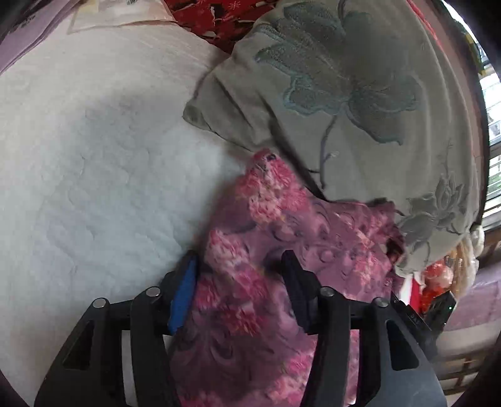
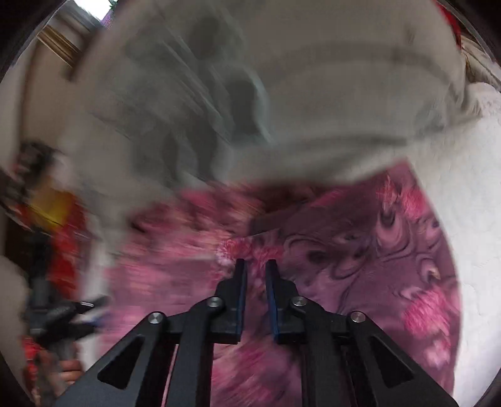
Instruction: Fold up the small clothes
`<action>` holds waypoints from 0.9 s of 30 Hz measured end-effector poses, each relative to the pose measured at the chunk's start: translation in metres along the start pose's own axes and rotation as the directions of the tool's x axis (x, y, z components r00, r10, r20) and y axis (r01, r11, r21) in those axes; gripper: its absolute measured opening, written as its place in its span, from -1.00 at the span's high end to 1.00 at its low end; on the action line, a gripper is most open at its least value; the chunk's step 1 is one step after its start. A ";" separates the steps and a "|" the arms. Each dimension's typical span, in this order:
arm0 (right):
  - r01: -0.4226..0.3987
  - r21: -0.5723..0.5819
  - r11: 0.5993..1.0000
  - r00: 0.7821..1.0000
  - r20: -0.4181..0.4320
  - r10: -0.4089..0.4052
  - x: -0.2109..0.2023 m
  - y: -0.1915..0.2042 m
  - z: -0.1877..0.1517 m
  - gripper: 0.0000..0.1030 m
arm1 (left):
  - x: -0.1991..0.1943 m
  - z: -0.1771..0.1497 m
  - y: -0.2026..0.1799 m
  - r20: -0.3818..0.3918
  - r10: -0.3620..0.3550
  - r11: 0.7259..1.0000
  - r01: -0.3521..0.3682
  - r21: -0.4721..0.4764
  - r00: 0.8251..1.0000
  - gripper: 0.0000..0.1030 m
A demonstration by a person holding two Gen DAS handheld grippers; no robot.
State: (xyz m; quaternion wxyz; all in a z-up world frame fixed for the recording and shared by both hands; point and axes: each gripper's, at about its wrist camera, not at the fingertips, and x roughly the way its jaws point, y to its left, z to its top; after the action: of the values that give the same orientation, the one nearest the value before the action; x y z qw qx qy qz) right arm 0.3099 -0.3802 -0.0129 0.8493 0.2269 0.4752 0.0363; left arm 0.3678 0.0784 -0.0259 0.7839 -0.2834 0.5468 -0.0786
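The small pink and purple floral-print garment lies crumpled on the white quilted bed cover, its far edge tucked against the grey-green pillow embroidered with darker flowers. How far the garment is folded cannot be judged; its near part is cut off by the bottom of the left wrist view and partly covered by the tool.

The left gripper stands with its black jaws apart to a moderate width. The blue-padded finger sits at the garment's left edge and the other finger over the cloth. Fabric shows between them, but neither pad visibly presses on it, so no grip is confirmed.

The right wrist view is heavily smeared by motion. The right gripper shows its two black fingers with blue pads close together, a narrow gap visible between them, over the same floral garment. No cloth can be seen pinched there, though the blur makes the tips hard to read. The pillow is only a grey streak above.

At the left edge of that view a second black tool appears, blurred, with red and yellow shapes behind it that cannot be identified. Red patterned fabric is cut off at the top of the left view.
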 end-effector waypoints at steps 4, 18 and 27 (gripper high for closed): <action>-0.086 0.114 0.990 0.986 0.152 0.068 -0.034 -0.023 0.001 0.77 | -0.014 0.000 0.011 0.000 -0.068 0.998 0.068 -0.001 0.998 0.04; 0.000 0.142 0.990 0.958 0.283 -0.040 -0.074 -0.063 -0.003 0.90 | -0.011 0.007 -0.013 0.068 -0.023 1.000 0.022 0.022 0.997 0.82; 0.134 0.225 0.965 0.952 0.241 -0.188 -0.083 -0.084 -0.016 0.69 | -0.032 0.001 0.006 0.106 0.007 0.998 -0.001 -0.060 0.994 0.85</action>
State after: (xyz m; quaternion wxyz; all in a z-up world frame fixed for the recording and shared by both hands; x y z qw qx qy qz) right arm 0.2389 -0.4725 0.0103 0.8763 0.2767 0.3778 -0.1127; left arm 0.3547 0.0977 -0.0028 0.8031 -0.3094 0.5072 -0.0454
